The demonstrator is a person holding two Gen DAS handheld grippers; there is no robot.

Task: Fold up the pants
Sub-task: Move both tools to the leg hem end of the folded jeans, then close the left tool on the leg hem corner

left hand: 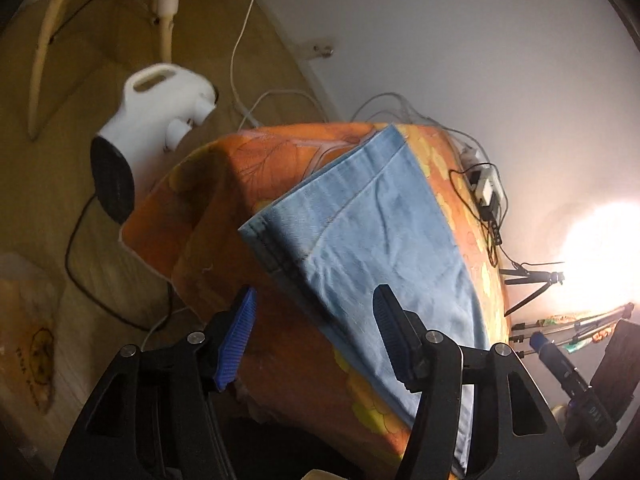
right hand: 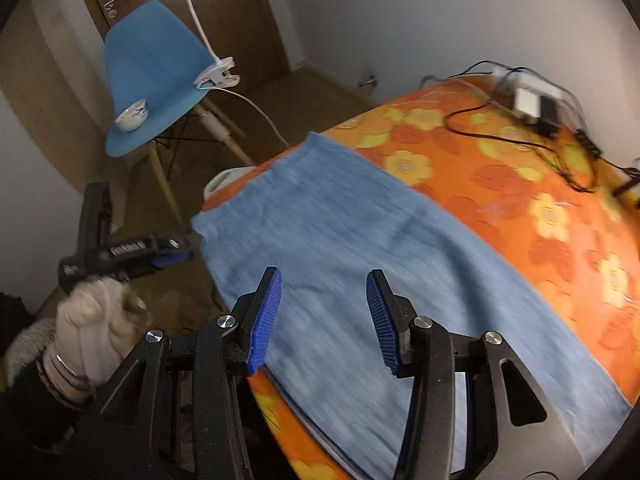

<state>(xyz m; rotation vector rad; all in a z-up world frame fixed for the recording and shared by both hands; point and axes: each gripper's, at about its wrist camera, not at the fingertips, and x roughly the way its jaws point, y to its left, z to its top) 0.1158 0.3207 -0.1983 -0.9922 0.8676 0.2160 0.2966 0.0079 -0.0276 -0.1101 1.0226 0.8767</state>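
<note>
The left gripper [left hand: 314, 338] is angled downward, its blue-padded jaws held apart with nothing clamped; the right gripper [right hand: 325, 318] is tilted down likewise, jaws apart and empty. The light blue denim pants [left hand: 372, 236], folded into a long band, are laid flat on the desk covered by an orange flowered cloth [right hand: 532, 216], beneath and ahead of both pairs of jaws. In the right wrist view, a white-gloved hand [right hand: 94, 320] is seen left of the jaws, and a blue chair [right hand: 154, 68] carrying a small white bowl [right hand: 131, 119] beyond. Only the left wrist view shows a white fan heater [left hand: 156, 128] on the floor, left of the jaws.
</note>
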